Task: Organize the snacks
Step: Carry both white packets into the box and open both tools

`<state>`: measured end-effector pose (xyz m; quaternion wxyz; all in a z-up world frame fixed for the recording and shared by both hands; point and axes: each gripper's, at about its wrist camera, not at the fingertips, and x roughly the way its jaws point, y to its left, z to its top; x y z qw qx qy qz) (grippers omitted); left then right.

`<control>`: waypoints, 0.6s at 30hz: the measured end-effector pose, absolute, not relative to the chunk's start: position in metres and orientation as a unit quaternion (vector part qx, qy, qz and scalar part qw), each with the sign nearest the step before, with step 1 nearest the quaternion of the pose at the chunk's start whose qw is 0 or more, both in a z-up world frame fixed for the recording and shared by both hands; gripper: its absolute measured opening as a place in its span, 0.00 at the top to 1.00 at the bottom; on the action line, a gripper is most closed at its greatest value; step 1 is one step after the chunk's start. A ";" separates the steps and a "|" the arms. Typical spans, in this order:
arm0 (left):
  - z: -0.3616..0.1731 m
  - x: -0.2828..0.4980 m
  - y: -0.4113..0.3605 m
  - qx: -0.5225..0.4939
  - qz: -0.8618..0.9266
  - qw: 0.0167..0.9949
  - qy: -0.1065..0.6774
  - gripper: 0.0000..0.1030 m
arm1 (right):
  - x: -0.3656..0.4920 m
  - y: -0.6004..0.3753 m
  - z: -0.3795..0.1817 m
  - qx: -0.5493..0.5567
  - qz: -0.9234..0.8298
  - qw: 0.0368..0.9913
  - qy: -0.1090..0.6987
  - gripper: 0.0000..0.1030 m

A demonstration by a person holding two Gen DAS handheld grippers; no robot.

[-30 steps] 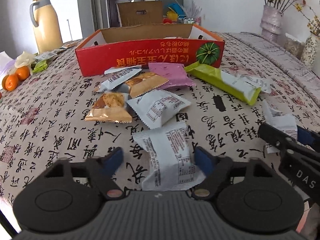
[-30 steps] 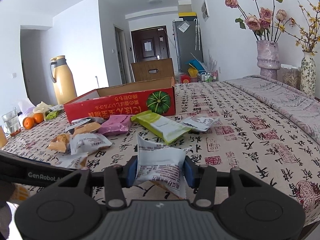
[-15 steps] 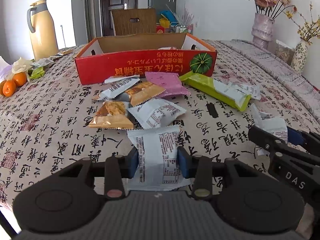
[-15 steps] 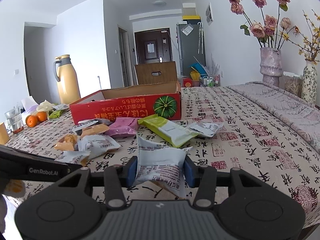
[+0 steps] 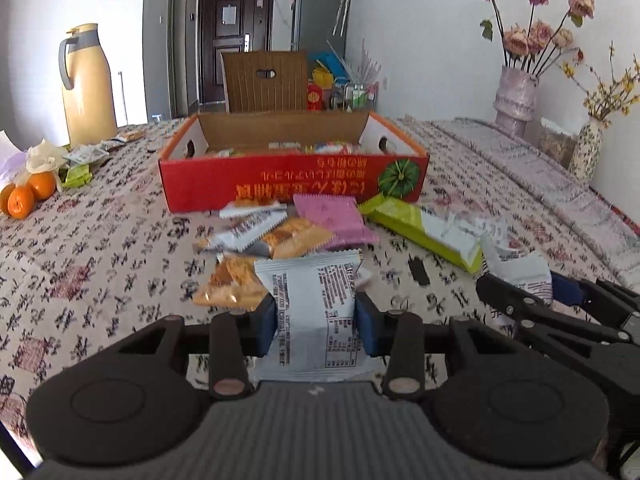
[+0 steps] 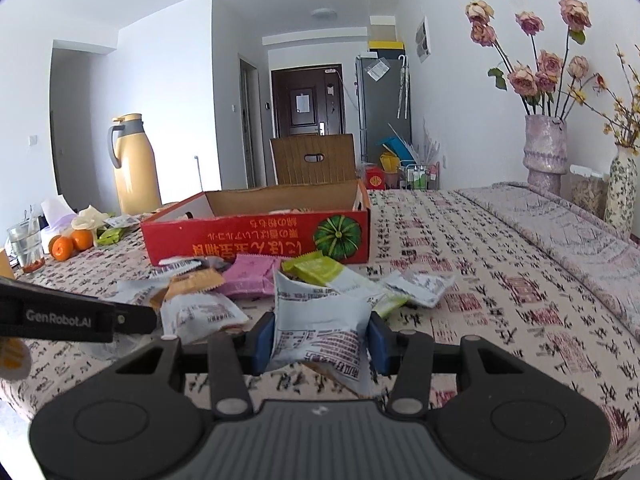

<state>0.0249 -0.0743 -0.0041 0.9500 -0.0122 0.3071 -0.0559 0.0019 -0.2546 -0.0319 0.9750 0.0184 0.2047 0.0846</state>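
Observation:
My left gripper (image 5: pixel 315 326) is shut on a white snack packet (image 5: pixel 316 300), lifted off the tablecloth. My right gripper (image 6: pixel 320 336) is shut on another white snack packet (image 6: pixel 320 328), also raised; it shows at the right edge of the left wrist view (image 5: pixel 520 276). Ahead lies a pile of loose snacks: an orange packet (image 5: pixel 228 284), a pink packet (image 5: pixel 332 220), a green bar (image 5: pixel 424 232) and a white packet (image 6: pixel 204 316). Behind them stands the open red cardboard box (image 5: pixel 292 184) with several snacks inside; in the right wrist view the box (image 6: pixel 256 240) is centre left.
A yellow thermos jug (image 5: pixel 88 88) and oranges (image 5: pixel 28 196) sit at the far left. Flower vases (image 6: pixel 546 152) stand at the right by the wall. A brown chair back (image 5: pixel 264 80) rises behind the box. A glass (image 6: pixel 26 248) is at the left edge.
My left gripper went from open around the white packet to shut on it, then lifted it off the cloth. My right gripper rose slightly, its packet still held.

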 end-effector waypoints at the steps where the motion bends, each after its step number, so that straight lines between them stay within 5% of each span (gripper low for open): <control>1: -0.002 0.027 -0.073 -0.014 -0.056 0.951 0.305 0.60 | 0.004 -0.253 -0.030 0.017 0.085 0.975 0.203 0.55; 18: 0.046 0.080 -0.046 -0.035 -0.068 0.964 0.254 0.60 | 0.065 -0.225 0.004 0.008 0.088 0.980 0.181 0.55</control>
